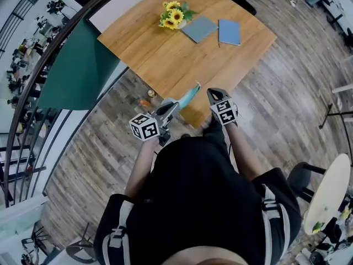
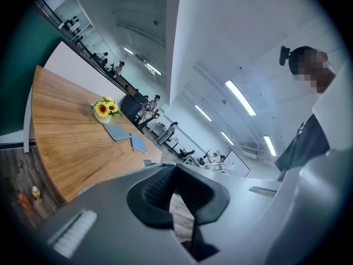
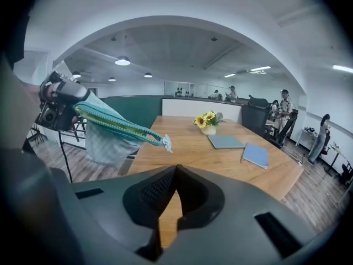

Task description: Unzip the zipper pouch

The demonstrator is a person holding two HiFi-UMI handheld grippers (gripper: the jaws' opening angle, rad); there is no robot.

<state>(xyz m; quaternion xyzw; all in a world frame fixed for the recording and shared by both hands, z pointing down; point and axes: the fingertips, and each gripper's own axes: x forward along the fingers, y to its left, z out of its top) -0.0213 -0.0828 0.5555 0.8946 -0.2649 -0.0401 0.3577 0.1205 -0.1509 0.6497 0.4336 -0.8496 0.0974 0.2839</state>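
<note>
The zipper pouch (image 3: 107, 134) is held in the air at one end by the left gripper (image 3: 76, 107), seen at the upper left of the right gripper view. The teal body hangs below the zipper line, and the white zipper pull (image 3: 165, 143) sits at the free end, pointing towards frame centre. In the left gripper view the fingers are shown pressed together at their tips. In the head view, the pouch is located at frame centre, over the near corner of the wooden tabletop (image 1: 165, 54). The right gripper (image 3: 176, 168) is positioned just beside the pouch but apart from it. Its fingers are clenched with nothing between them, and bare tabletop is visible through the gap below their tips. Towards the far edge of the tabletop, a bunch of sunflowers (image 1: 172, 15), a grey notebook (image 1: 199, 28) and a blue notebook (image 1: 229, 32) are set close together.
</note>
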